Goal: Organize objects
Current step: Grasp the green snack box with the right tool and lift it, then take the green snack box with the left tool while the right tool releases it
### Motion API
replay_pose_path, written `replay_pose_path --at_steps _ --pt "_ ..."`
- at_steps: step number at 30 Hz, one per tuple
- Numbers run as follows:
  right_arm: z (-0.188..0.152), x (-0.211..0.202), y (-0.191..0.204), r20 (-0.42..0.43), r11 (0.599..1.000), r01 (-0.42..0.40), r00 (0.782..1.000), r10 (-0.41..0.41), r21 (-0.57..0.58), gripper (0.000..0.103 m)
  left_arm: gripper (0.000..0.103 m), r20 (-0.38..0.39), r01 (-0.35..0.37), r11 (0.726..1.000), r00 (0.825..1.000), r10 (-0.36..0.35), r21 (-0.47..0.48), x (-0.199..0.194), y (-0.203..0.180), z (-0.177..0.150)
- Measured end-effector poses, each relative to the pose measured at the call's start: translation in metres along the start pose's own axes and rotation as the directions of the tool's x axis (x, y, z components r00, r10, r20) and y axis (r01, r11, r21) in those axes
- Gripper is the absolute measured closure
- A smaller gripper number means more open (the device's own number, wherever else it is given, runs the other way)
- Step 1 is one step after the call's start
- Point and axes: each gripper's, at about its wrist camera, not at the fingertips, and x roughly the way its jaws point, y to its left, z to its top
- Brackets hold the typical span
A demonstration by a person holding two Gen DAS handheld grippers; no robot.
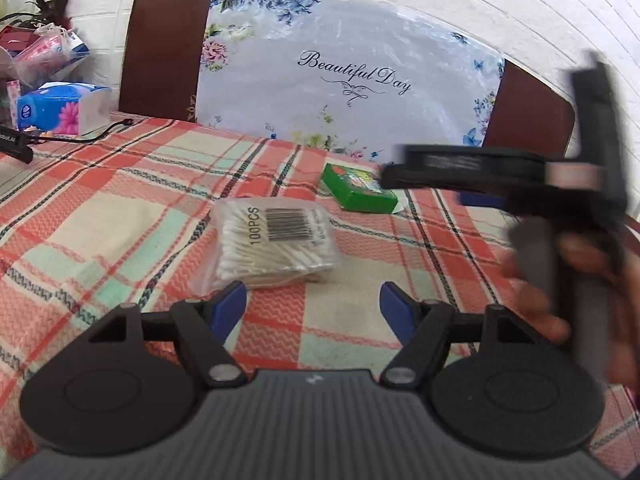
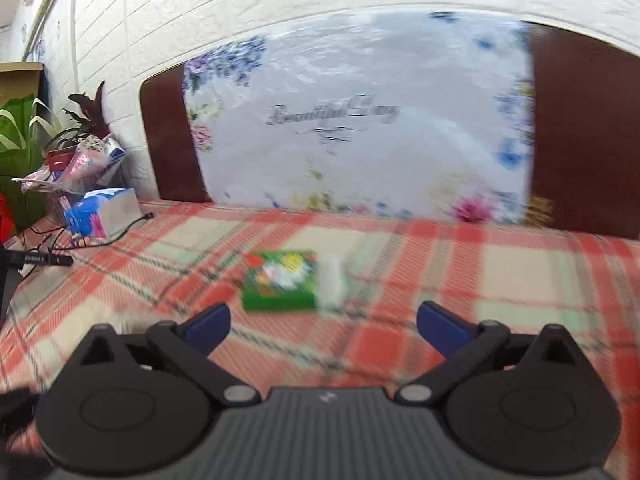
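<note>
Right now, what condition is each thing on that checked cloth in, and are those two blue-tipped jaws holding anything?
Clear plastic pack of cotton swabs: sealed, lying flat, barcode side up.
Small green printed box: closed, lying flat, untouched.
Blue tissue box: resting on its side near the wall.
Left gripper: jaws open, empty, just short of the swab pack.
Right gripper: jaws open, empty, facing the green box.

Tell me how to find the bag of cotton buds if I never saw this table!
Look at the plaid tablecloth in front of the flowery "Beautiful Day" board. Near the middle, just ahead of the open left gripper, lies the bag of cotton buds. It is clear plastic, with white sticks, a barcode and "100PCS" on it, unlike the green box behind it.
</note>
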Motion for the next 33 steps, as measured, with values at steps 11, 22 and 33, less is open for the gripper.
replay_pose_path --at_steps 11,22,33 --pt "0.002 0.083 0.010 -0.124 0.995 0.101 0.987 -0.102 -0.019 0.028 0.029 0.010 0.040 0.997 0.999 -0.040 -0.060 0.002 0.008 0.002" --pt "-0.045 -0.013 -0.013 -0.127 0.991 0.113 0.984 -0.122 -0.073 0.042 0.028 -0.003 0.019 0.999 1.000 -0.020 -0.033 0.004 0.005 0.001" --pt "-0.141 -0.209 -0.106 -0.151 0.929 0.368 0.921 -0.359 0.040 0.029 0.029 -0.139 0.159 0.978 0.980 -0.141 0.134 -0.020 -0.080 0.000"
